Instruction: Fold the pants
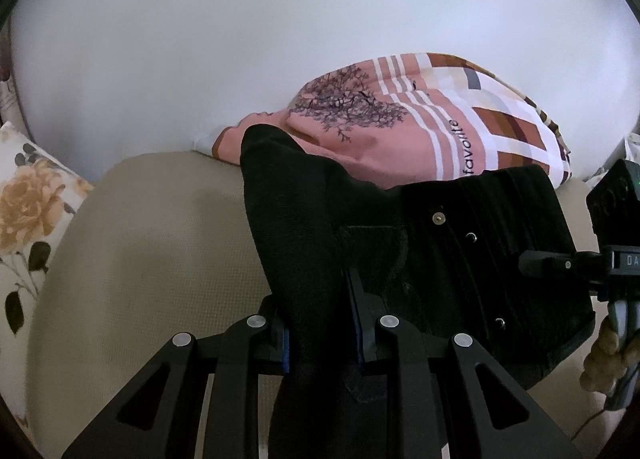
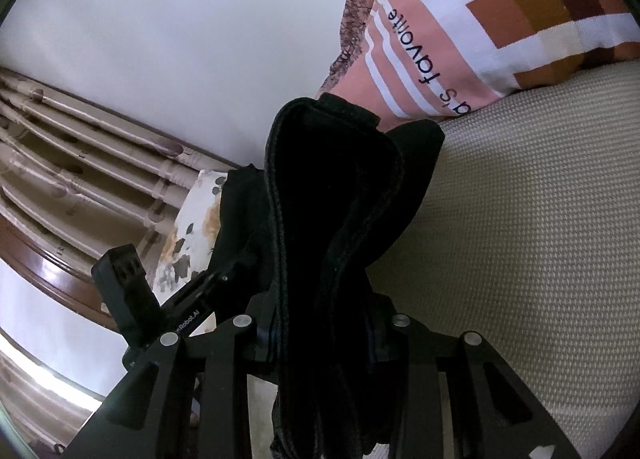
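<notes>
The black pants (image 1: pixel 440 251) are bunched and lifted above the beige bed cover, with metal rivets showing on the waist part. My left gripper (image 1: pixel 320 323) is shut on a thick fold of the pants. My right gripper (image 2: pixel 320 335) is shut on another thick fold of the pants (image 2: pixel 328 199), which stands up between its fingers. The right gripper also shows at the right edge of the left wrist view (image 1: pixel 560 263), held by a hand. The left gripper shows at the left in the right wrist view (image 2: pixel 208 291).
A pink striped pillow (image 1: pixel 400 127) printed with a tree and "favorite" lies behind the pants, also in the right wrist view (image 2: pixel 460 31). A floral pillow (image 1: pixel 28 199) is at the left. The beige bed cover (image 2: pixel 540 239) spreads right. A wooden headboard (image 2: pixel 80 163) stands by the white wall.
</notes>
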